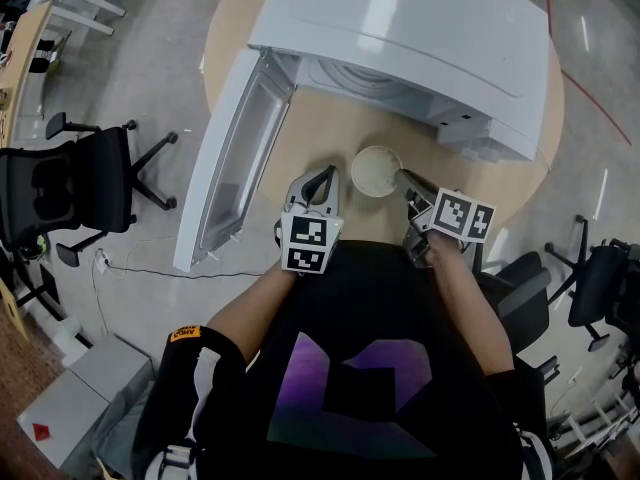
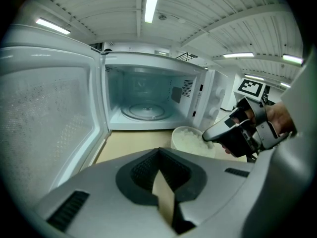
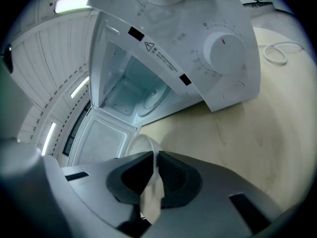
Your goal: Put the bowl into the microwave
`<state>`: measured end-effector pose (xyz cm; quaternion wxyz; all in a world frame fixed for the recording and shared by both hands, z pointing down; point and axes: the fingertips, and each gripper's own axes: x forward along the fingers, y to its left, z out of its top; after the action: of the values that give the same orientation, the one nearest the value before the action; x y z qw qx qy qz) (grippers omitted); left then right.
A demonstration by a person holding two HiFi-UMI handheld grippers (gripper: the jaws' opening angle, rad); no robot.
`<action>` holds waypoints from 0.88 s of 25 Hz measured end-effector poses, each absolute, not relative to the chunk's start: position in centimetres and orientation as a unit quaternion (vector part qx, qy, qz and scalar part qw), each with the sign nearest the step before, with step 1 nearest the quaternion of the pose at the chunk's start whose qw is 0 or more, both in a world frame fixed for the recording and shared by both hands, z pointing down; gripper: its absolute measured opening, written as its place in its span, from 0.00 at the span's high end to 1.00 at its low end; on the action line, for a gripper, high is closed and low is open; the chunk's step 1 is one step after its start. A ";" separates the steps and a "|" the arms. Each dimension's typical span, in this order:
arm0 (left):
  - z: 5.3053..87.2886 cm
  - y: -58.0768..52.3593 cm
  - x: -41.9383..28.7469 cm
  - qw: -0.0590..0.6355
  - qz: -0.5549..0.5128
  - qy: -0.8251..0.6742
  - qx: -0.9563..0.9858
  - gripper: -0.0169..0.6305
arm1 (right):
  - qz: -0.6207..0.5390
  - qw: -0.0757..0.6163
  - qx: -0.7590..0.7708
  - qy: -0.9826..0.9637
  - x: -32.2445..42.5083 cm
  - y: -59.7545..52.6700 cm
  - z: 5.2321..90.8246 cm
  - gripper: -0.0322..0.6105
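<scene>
A white bowl (image 1: 375, 171) (image 2: 190, 139) of white food rests on the round wooden table (image 1: 520, 183) in front of the white microwave (image 1: 400, 38). The microwave door (image 1: 235, 158) hangs wide open to the left, and the glass turntable (image 2: 144, 111) inside is bare. My right gripper (image 1: 405, 180) (image 3: 154, 157) is shut on the bowl's right rim (image 3: 141, 145); the left gripper view also shows this gripper (image 2: 210, 134) at the rim. My left gripper (image 1: 325, 175) (image 2: 159, 155) hovers shut and holds nothing, just left of the bowl and beside the door.
The open door (image 2: 44, 123) blocks the left side of the table. A white cable loop (image 3: 275, 52) lies on the table to the right of the microwave. Black office chairs (image 1: 75, 183) (image 1: 600, 288) and a grey box (image 1: 80, 398) stand on the floor around the table.
</scene>
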<state>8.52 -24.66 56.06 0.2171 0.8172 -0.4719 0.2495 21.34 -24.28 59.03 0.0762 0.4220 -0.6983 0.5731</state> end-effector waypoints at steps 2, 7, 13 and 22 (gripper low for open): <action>55.9 -24.7 8.4 0.216 0.247 -0.473 0.817 0.91 | 0.569 0.065 0.423 -0.702 21.2 -24.9 58.0 0.88; 55.4 -25.1 8.1 0.211 0.240 -0.478 0.818 0.91 | 0.561 0.039 0.425 -0.709 20.9 -26.4 55.5 0.88; 54.5 -26.1 8.2 0.202 0.229 -0.480 0.822 0.91 | 0.546 0.017 0.437 -0.714 20.7 -27.9 53.2 0.88; 52.8 -28.8 8.2 0.183 0.216 -0.487 0.826 0.91 | 0.532 -0.005 0.467 -0.707 20.6 -30.0 52.0 0.88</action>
<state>8.20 -28.77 52.78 0.1828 0.8261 -0.4872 0.2162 20.61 -30.03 51.96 -0.0054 0.4667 -0.7068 0.5317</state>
